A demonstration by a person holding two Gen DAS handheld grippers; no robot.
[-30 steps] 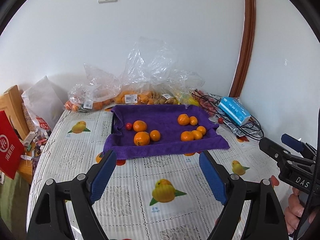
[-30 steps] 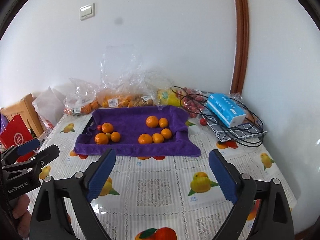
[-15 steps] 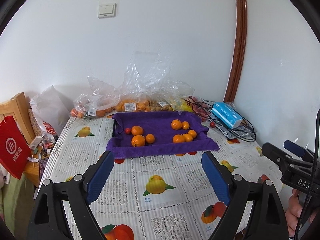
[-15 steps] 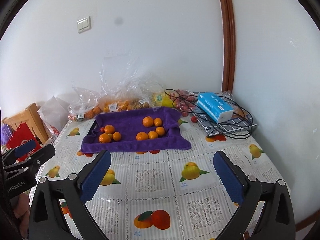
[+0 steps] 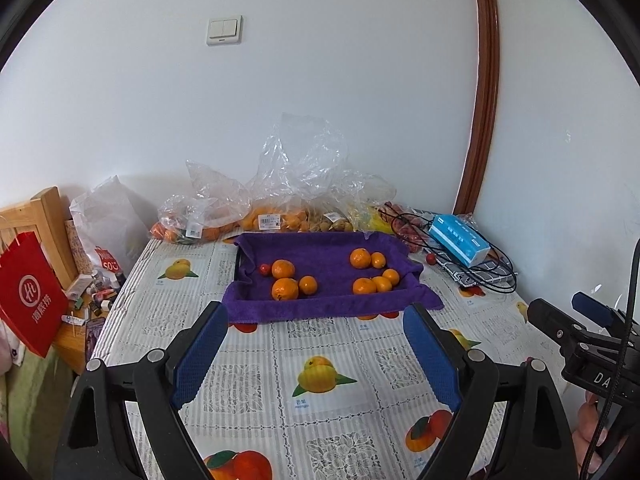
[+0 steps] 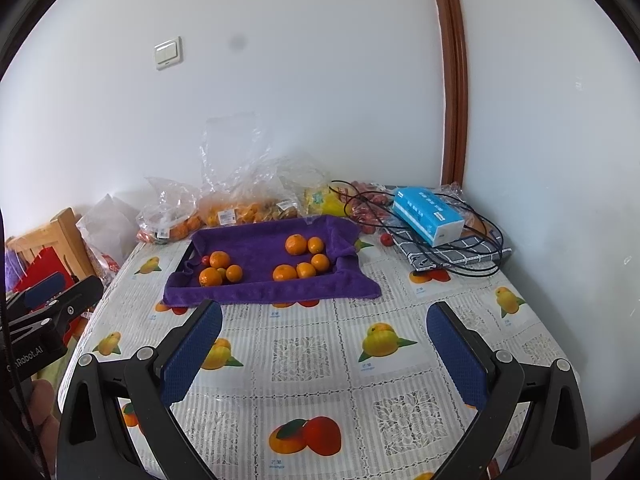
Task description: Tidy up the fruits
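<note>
A tray lined with a purple towel sits at the far middle of the table. On it lie two clusters of oranges, one on the left and one on the right, with a small red fruit beside the left cluster. Another red fruit rests on the tablecloth right of the tray. My left gripper hovers well short of the tray, open and empty. The right wrist view shows the same tray. My right gripper is there too, open wide with nothing between its pads.
Clear plastic bags of fruit line the wall behind the tray. A blue tissue box and black cables fill the far right corner. A red paper bag and a wooden chair stand off the left edge.
Both grippers have drawn back and risen, so the tray looks smaller and farther. The right jaws have spread a little wider. The fruits have not moved.
</note>
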